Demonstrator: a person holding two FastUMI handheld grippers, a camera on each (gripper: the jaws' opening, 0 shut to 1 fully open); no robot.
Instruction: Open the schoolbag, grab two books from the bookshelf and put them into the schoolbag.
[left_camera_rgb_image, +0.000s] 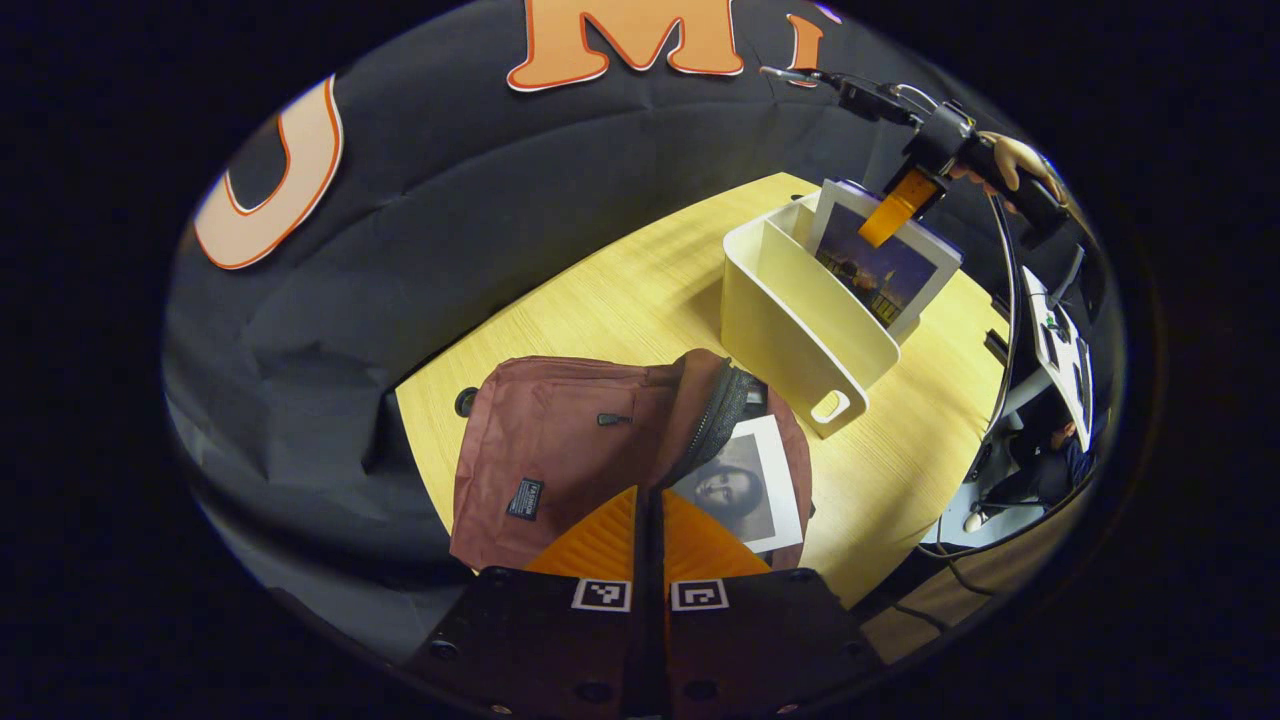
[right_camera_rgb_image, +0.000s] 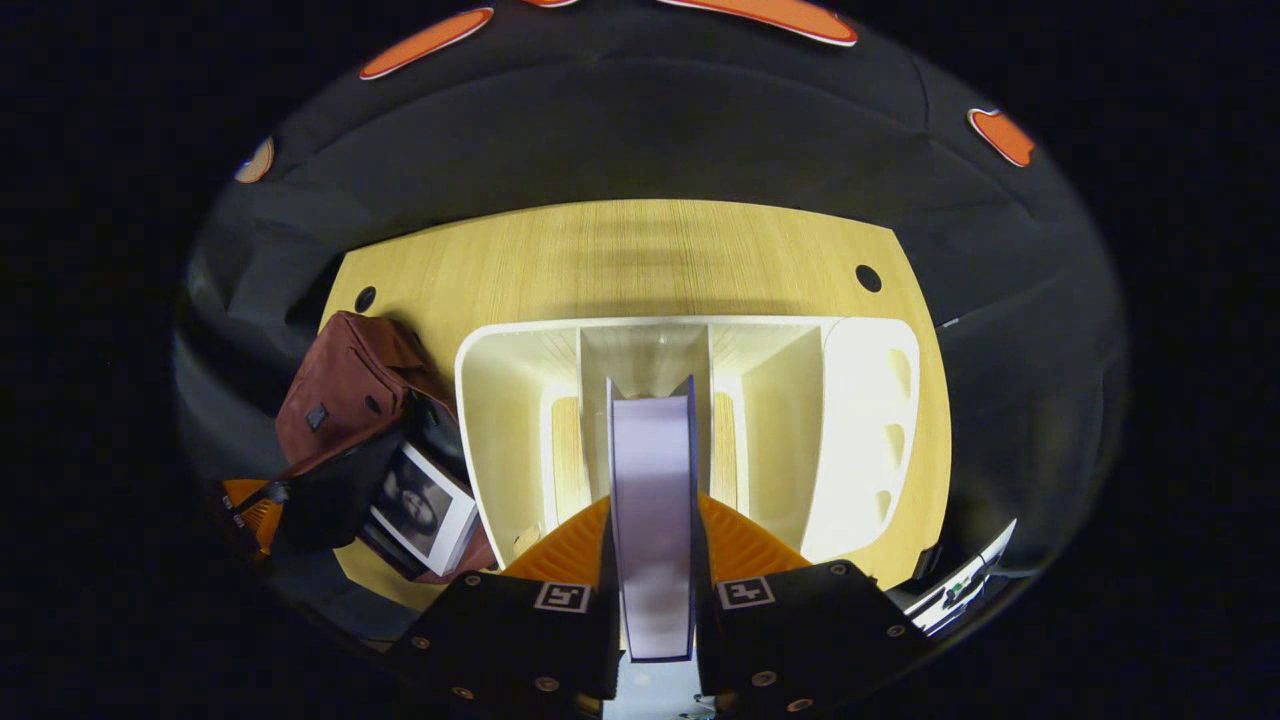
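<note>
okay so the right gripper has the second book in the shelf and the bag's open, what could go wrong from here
The right gripper grips the second book near one edge, so it may tilt or slip when lifted from the bookshelf. The first book sticks out of the schoolbag, possibly blocking the second.

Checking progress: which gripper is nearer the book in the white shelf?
Right. The right gripper grips that book; the left gripper is shut at the schoolbag.

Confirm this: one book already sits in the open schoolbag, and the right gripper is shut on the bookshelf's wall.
Wrong on one count. In the right gripper view the right gripper is shut on a book standing in the bookshelf, not its wall. The rest holds.
</note>
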